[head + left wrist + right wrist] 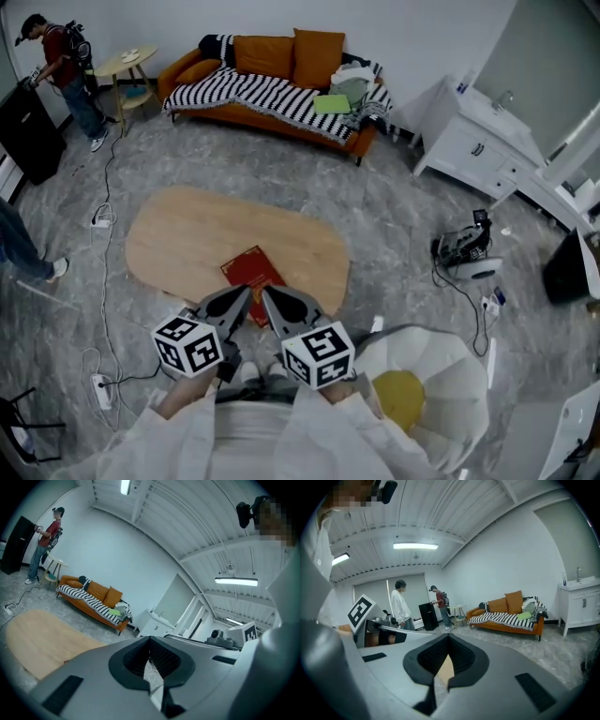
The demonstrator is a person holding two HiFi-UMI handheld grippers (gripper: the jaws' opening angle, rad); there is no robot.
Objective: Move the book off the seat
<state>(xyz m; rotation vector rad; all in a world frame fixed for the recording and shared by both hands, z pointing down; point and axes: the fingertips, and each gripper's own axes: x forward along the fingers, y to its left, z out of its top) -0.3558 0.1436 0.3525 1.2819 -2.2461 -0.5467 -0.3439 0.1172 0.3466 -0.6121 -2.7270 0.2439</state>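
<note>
While hanging shut over red book (251, 270): looks like closing-out step, book already off seat.
Shows book flat on oval wooden tabletop (187, 234), by its near edge, well apart from white chair (450, 352) with yellow cushion (398, 398) at lower right. Puts left gripper (246, 294) and right gripper (266, 294) side by side, tips above book's near end; touching or not, cannot tell. Reads both as jaws together, nothing between. Judged: placing done. Next calls for drawing both grippers back toward body, clear of book, without nudging it across tabletop.
</note>
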